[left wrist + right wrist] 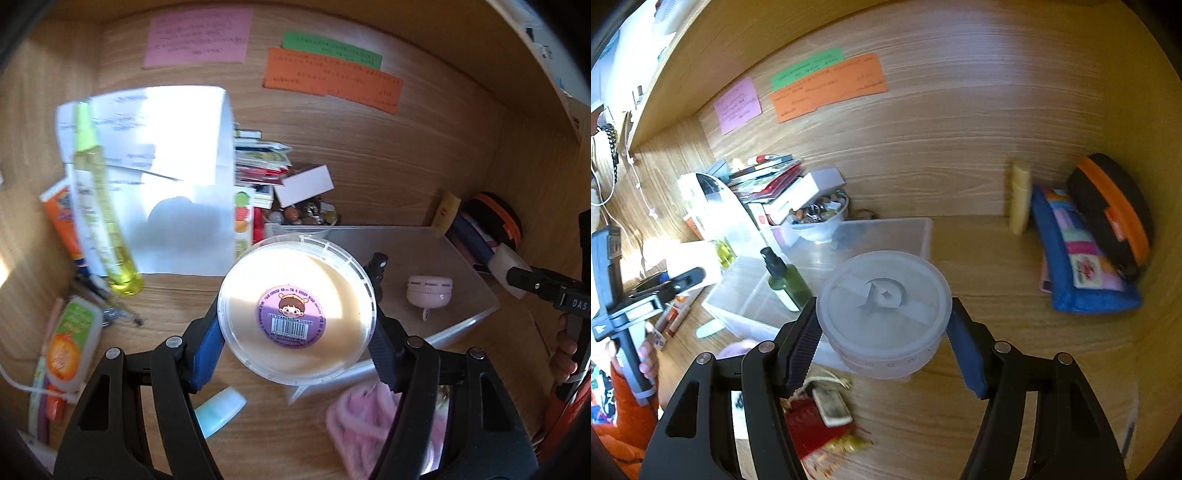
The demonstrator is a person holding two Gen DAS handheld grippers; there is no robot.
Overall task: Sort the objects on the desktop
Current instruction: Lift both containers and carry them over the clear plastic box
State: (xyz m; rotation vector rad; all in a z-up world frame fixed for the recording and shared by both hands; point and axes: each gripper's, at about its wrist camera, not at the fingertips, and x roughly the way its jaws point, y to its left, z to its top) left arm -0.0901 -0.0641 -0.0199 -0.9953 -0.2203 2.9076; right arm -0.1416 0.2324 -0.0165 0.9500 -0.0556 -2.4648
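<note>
**Cream tub in my left fingers, frosted case in my right**

Cream-coloured and round, the lidded tub [297, 312] sits pinched between the fingers of my left gripper [297, 332], its face with the purple cartoon sticker [291, 320] turned toward the camera. I hold it raised just in front of the clear plastic bin [461, 291], which I take as my landmark. Inside that bin lies a small pink round gadget [429, 291]. Against the bin's far side stands a bowl of small trinkets [306, 218], with a stack of books [260, 162] beyond it. Left of the bin, a yellow-green spray bottle [101, 206] lies across white papers [155, 177]. On the near side of the bin lie a pink fluffy cloth [365, 424] and a pale blue cap [221, 408].

My right gripper [882, 339] is closed on a frosted round case [884, 314], held over the bin's near right corner. In this view a dark green spray bottle [785, 275] stands in the bin. Well to the bin's right, a blue patchwork pouch [1078, 258] leans by a black-and-orange case [1112, 210]
</note>
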